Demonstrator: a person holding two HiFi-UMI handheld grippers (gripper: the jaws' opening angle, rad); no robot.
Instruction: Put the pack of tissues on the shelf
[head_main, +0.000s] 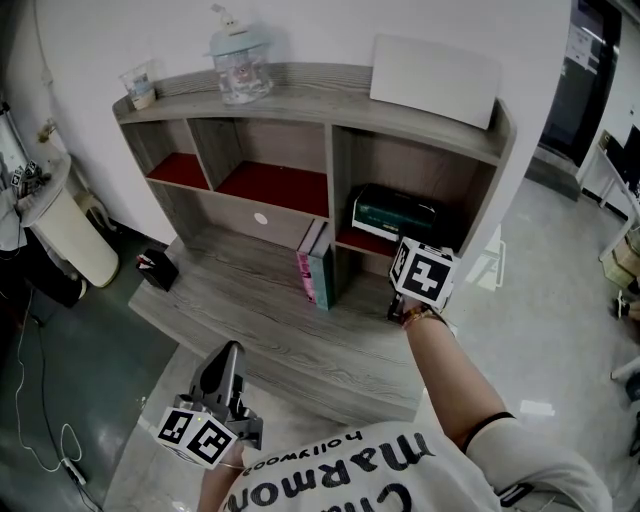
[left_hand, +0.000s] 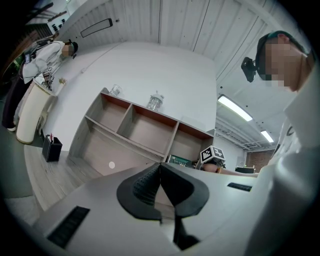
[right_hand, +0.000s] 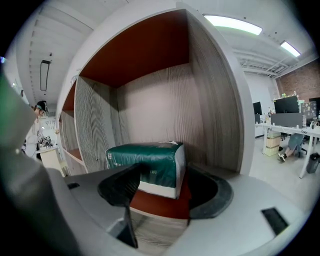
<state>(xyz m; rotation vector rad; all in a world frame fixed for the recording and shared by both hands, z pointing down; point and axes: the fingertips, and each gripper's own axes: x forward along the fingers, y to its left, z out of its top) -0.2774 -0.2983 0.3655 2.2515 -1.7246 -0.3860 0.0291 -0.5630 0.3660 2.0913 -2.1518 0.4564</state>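
r gripper (right_hand: 167, 187) is at the mouth of the shelf's (head_main: 300, 100) right bay, aimed in and a bit down. jaws are apart, abt mid-width. tissue pack (right_hand: 145, 162) shows btwn them but further in. l jaw overlaps the pack's near corner in the r gripper view, and a clear gap shows btwn the r jaw and the pack's white end. neither pad presses on it, so the claw has hold of nothing.

pack is dark green w/ white ends. it lies flat on the bay's red floor, nearer the bay's left wall than its right. can't tell if it touches the back panel.

l gripper (head_main: 228, 368) sits low and near the person's body, well apart from the shelf, over the desk's (head_main: 260, 310) front edge, pointing level. its jaws are together, tips touching, nothing btwn them.

head view:
- 2 books (head_main: 317, 265), pink and teal, stand upright on the desk against the divider, just left of the right bay.
- other bays have red floors, no items seen in them.
- on top of the shelf: clear jar (head_main: 240, 65) w/ pale lid, small cup (head_main: 140, 88) at the left end, white board (head_main: 435, 68) at the right.
- black holder (head_main: 157, 268) on the desk's far left.
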